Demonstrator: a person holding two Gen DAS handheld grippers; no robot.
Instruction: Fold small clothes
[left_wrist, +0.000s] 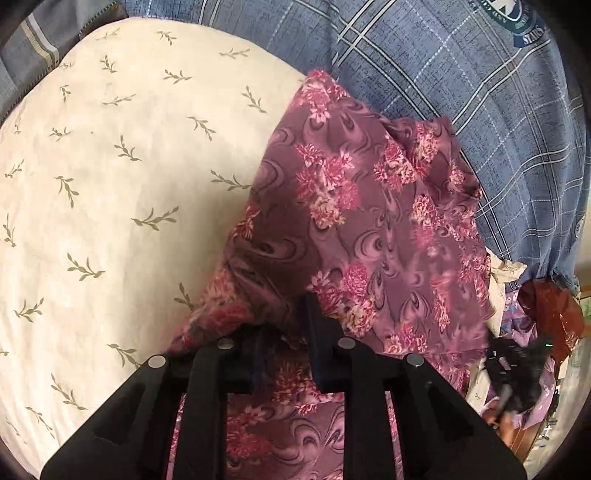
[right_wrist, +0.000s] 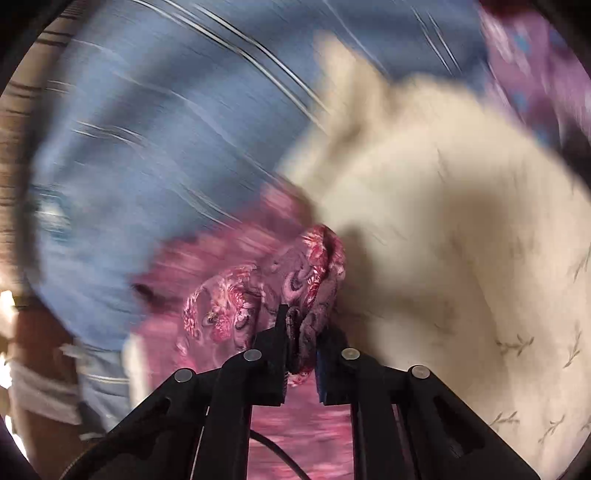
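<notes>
A maroon garment with pink flowers (left_wrist: 369, 221) lies across a cream cloth with leaf sprigs (left_wrist: 110, 184) and a blue plaid sheet (left_wrist: 480, 92). My left gripper (left_wrist: 286, 325) is at the garment's near edge. The fabric bunches over its left finger and fills the narrow gap between the jaws, so it is shut on the garment. The right wrist view is blurred by motion. In it my right gripper (right_wrist: 301, 325) is shut on a bunched fold of the same garment (right_wrist: 229, 295), beside the cream cloth (right_wrist: 443, 221). A blurred black device (left_wrist: 517, 369) at the garment's right edge looks like that gripper.
The blue plaid sheet (right_wrist: 147, 147) covers the far side and runs to the bed's edge. A lilac printed cloth (left_wrist: 517, 325) and a red-brown bundle (left_wrist: 554, 310) lie at the right edge. The lilac cloth (right_wrist: 535, 74) also shows in the right wrist view.
</notes>
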